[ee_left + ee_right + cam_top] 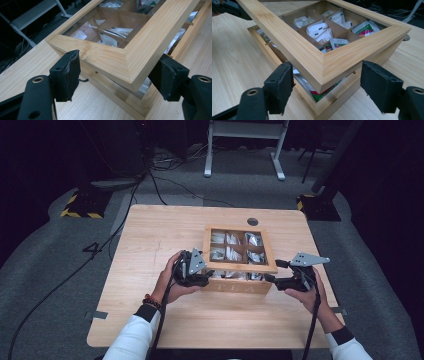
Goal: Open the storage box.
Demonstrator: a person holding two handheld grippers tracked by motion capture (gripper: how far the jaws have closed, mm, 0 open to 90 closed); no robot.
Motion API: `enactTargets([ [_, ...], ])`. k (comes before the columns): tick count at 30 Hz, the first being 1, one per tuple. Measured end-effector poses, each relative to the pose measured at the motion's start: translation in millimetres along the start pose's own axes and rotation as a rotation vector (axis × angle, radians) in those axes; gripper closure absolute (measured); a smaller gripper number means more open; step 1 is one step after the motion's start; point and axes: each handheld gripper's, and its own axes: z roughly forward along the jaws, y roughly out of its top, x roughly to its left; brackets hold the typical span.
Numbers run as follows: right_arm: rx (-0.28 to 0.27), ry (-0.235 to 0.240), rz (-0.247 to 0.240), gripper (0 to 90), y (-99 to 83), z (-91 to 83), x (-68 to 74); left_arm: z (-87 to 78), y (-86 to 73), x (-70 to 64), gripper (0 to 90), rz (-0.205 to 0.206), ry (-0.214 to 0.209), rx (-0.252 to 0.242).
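Dark room, wood table (150, 235) | box (239, 285) near front edge, lid (240, 266) raised at front | left gripper (117, 75) wide, straddling lid corner | right gripper (327, 87) wide, straddling other corner | packets (318, 28) inside, print unreadable

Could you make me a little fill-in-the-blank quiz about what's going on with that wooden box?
1. The lid of the box is raised at the person's side, leaving a ____ under it.
2. Both grippers, left and right, sit at the lid's near corners with their jaws ____.
3. The lid has a clear window, through which small ____ show in the compartments.
4. The box stands on a ____ table.

Missing words: gap; open; packets; wooden
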Motion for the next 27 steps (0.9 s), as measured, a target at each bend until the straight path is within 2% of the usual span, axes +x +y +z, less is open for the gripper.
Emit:
enactTargets([
  [5, -0.008, 0.004, 0.012, 31.2, -1.7, -4.4, -3.3, -1.3, 4.2, 0.7, 28.1, 0.025, 0.006, -0.002],
  [7, -0.003, 0.012, 0.006, 31.7, -4.1, -7.0, -5.0, -2.8, 6.3, 0.6, 28.2, 0.042, 0.015, -0.003],
  [9, 0.010, 0.032, -0.019, 31.7, -8.6, -10.9, -5.9, -4.1, 7.3, 1.3, 29.0, 0.041, 0.018, -0.017],
  [11, 0.025, 0.022, -0.041, 31.3, -14.9, -15.1, -7.7, -4.9, 8.5, 2.5, 30.2, 0.041, 0.014, -0.018],
  [16, 0.043, -0.010, 0.001, 31.3, -31.8, -23.9, -19.6, -6.2, 11.0, 4.7, 32.8, 0.036, 0.006, -0.035],
  [20, 0.067, -0.018, 0.029, 31.3, -45.6, -26.6, -25.4, -9.1, 15.6, 8.0, 34.8, 0.015, 0.008, -0.070],
  [27, 0.114, -0.044, 0.017, 31.3, -63.3, -27.4, -27.8, -11.1, 20.5, 12.4, 35.8, 0.007, 0.006, -0.090],
])
